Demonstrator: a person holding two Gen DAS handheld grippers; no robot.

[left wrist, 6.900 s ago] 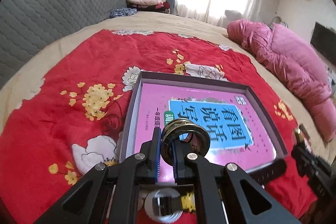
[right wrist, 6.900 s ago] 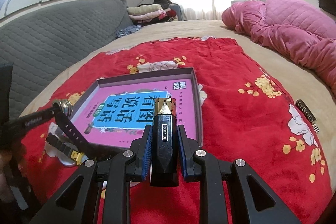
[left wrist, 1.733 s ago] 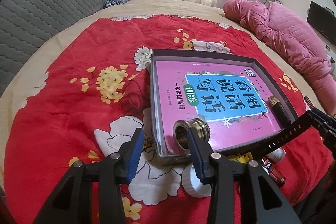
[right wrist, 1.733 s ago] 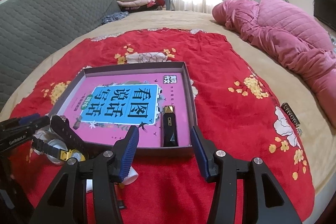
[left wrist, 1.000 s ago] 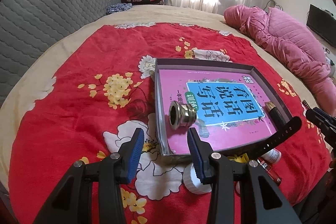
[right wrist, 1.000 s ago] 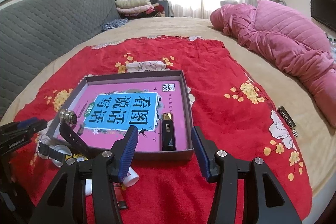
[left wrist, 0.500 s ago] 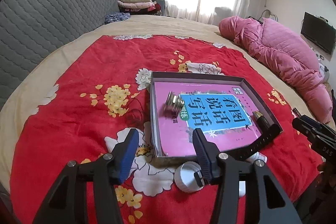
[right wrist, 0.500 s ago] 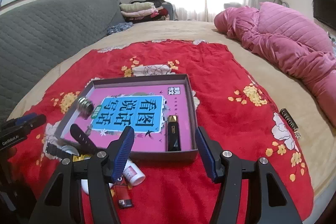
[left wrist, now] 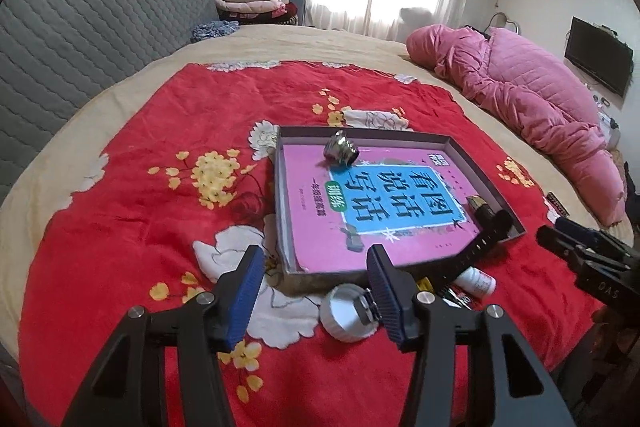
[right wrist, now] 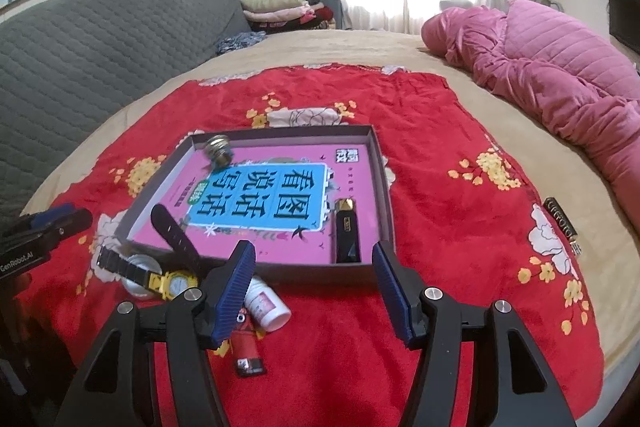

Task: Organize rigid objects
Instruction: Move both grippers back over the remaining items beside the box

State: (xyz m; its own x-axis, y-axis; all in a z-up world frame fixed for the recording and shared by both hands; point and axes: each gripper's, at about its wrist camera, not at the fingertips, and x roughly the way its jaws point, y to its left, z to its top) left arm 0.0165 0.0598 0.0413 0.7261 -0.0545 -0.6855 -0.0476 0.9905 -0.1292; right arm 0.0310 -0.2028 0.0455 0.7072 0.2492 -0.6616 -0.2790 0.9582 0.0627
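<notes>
Nearest, left gripper [left wrist: 316, 281]: jaws spread wide with nothing between them, after just opening further; it hangs over the red blanket [left wrist: 132, 211] at the near edge of the box.
Right gripper [right wrist: 314, 281]: jaws likewise wide and empty, just opened further, above the box's near wall.
Loose items on the blanket, near the box: white round lid [left wrist: 346, 313], yellow-faced watch [right wrist: 170, 283] with its black strap leaning over the box's rim, small white bottle [right wrist: 266, 307], red lighter [right wrist: 246, 349].
Box [right wrist: 378, 183]: shallow, grey-walled, lying on the blanket with a pink book [right wrist: 264, 195] flat inside.
Black lighter [right wrist: 347, 235]: in the box's near right corner, beside the book.
Metal fitting [left wrist: 341, 149]: in the far left corner of the box, on the book.
Far right: pink quilt [right wrist: 560, 75] on the bed.
</notes>
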